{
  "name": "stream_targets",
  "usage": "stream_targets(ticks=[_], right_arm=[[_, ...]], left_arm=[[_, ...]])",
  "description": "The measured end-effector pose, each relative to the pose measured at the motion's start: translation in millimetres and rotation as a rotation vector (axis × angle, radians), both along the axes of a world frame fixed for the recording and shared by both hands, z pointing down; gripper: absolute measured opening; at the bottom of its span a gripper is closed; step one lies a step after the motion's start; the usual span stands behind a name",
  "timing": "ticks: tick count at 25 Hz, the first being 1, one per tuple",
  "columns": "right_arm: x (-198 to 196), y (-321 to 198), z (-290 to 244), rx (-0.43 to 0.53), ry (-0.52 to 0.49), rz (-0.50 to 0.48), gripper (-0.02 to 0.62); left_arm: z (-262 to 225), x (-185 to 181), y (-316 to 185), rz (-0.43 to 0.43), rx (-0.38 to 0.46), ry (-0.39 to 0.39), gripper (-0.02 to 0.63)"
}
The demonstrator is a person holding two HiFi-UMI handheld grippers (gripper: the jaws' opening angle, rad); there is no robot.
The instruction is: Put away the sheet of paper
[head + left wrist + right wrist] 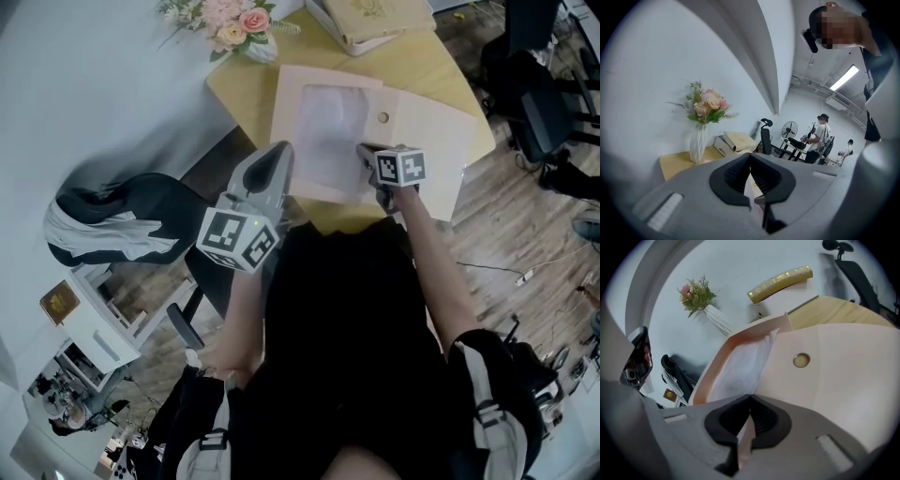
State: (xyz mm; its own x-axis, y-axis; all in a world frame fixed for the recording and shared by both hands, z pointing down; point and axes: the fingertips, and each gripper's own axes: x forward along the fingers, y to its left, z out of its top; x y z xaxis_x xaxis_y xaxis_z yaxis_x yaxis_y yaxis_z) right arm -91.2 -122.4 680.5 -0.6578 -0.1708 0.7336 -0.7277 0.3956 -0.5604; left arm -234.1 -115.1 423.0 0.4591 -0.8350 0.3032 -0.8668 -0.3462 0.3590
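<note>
A pink envelope (427, 131) lies open on the yellow wooden table (239, 84). The white sheet of paper (328, 131) sits inside its pocket. The flap with a gold snap button (382, 118) is spread to the right. My left gripper (279, 150) is shut on the envelope's left near edge; a thin pale layer (751, 187) shows between its pads. My right gripper (364, 150) is shut on the pocket's pink front edge (746, 432). In the right gripper view the sheet (740, 366) and the button (801, 360) lie just ahead of the jaws.
A white vase of pink flowers (246, 28) and a beige box (370, 19) stand at the table's far side. A black chair draped with white cloth (122, 220) is on the left, office chairs (534, 103) on the right. People (820, 136) stand far off.
</note>
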Motion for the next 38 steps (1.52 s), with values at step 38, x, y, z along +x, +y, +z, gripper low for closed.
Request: stream_targets(ticks=[38], right_arm=[[109.3, 57.3, -41.2, 0.033, -0.099, 0.063, 0.058]], left_arm=[[-22.6, 112.1, 80.5, 0.001, 0.012, -0.022, 0.008]])
